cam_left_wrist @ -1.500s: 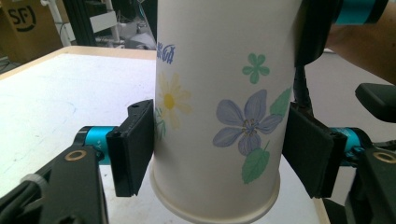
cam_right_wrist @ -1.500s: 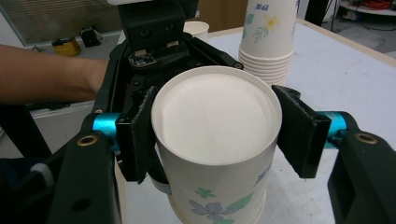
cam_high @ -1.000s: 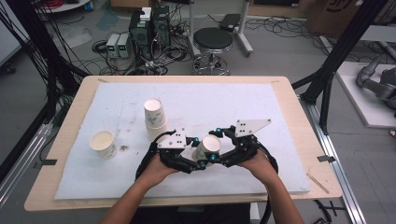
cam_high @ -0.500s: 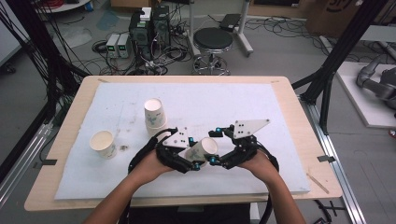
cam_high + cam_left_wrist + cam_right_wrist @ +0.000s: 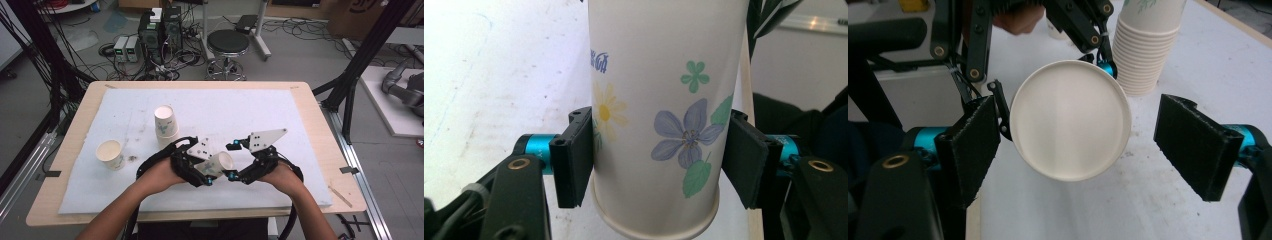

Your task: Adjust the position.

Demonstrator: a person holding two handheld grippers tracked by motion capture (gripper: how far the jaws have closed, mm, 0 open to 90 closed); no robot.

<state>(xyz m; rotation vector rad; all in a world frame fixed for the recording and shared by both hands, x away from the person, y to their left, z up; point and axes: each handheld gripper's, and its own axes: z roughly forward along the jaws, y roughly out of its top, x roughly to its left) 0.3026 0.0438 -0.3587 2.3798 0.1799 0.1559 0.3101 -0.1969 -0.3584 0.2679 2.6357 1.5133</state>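
Observation:
A flowered paper cup (image 5: 659,90) lies tilted on its side above the white mat (image 5: 250,110), near the table's front edge. My left gripper (image 5: 656,160) is shut on it, with the pads (image 5: 574,155) pressing on its lower wall close to the base. In the high view the left gripper (image 5: 209,167) and the right gripper (image 5: 231,161) face each other with the cup (image 5: 217,164) between them. The cup's round mouth (image 5: 1070,120) faces my right gripper (image 5: 1083,150). Its jaws have just been opening and stand wide on either side of the rim without touching it.
A tall stack of paper cups (image 5: 166,122) stands mouth up on the mat behind the left hand, also seen as a stack (image 5: 1145,50) in the right gripper view. A single cup (image 5: 110,152) stands at the left. Cables, a stool and floor equipment lie beyond the far edge.
The left gripper has risen a little with the cup in it. The right hand has stayed in place.

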